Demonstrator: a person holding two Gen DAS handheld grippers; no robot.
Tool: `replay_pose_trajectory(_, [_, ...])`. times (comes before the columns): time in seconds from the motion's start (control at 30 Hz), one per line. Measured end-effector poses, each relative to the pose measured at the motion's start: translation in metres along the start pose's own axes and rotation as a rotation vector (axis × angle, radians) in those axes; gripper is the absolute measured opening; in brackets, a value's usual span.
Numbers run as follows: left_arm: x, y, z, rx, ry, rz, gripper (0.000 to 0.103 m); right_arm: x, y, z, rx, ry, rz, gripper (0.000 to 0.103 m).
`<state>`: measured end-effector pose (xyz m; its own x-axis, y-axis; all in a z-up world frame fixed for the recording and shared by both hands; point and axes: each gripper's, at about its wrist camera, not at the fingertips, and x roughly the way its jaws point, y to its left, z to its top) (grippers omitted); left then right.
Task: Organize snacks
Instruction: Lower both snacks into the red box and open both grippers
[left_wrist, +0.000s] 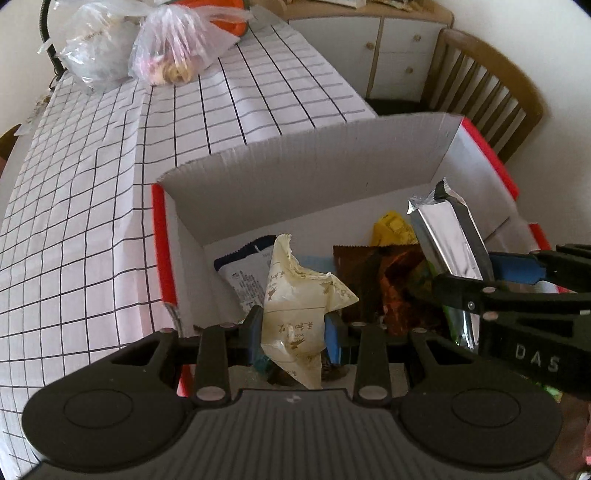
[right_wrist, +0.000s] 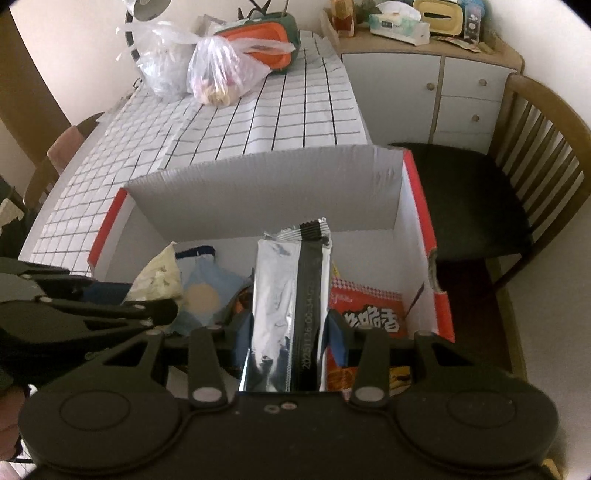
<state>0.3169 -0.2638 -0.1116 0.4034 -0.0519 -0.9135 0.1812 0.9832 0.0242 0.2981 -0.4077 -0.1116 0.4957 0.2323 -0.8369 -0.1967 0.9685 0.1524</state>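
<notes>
Fingers of left gripper pinch cream packet, soft, crinkly | right gripper fingers clamp silver bar, light, slippery, mid-body | box beneath both.

Both grippers are matte black plastic. The left gripper has a ribbed grey-black top plate, two round domed housings with raised rings, and slim link arms ending in pale disc rivets. Its fingers carry blue pads. The right gripper has the same build, with a smooth top plate and two small screws at its middle. Its side bears pale letters "DAS".
</notes>
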Motion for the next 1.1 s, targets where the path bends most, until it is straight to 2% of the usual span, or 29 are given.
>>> replay_pose_trajectory(0.33, [0.013,-0.002,-0.005,-0.004,0.008,0.032,0.034,0.001,-0.003,-0.004,-0.003,0.006,0.015,0.044])
replay_pose_trajectory(0.43, [0.012,-0.002,-0.007,-0.013,0.001,0.029,0.039,-0.001,-0.003,-0.006,-0.004,0.003,0.019,0.047])
replay_pose_trajectory(0.6, [0.003,-0.002,-0.013,-0.025,-0.026,0.012,0.048,-0.009,-0.002,-0.009,-0.003,-0.015,0.027,0.055])
replay_pose_trajectory(0.67, [-0.003,-0.002,-0.015,-0.03,-0.044,0.002,0.055,-0.014,0.0,-0.011,-0.007,-0.024,0.031,0.057])
replay_pose_trajectory(0.93, [-0.025,0.002,-0.025,-0.037,-0.105,-0.025,0.062,-0.043,0.007,-0.018,0.001,-0.09,0.035,0.073])
replay_pose_trajectory(1.1, [-0.041,0.008,-0.032,-0.023,-0.14,-0.035,0.062,-0.062,0.016,-0.023,0.016,-0.137,0.029,0.082])
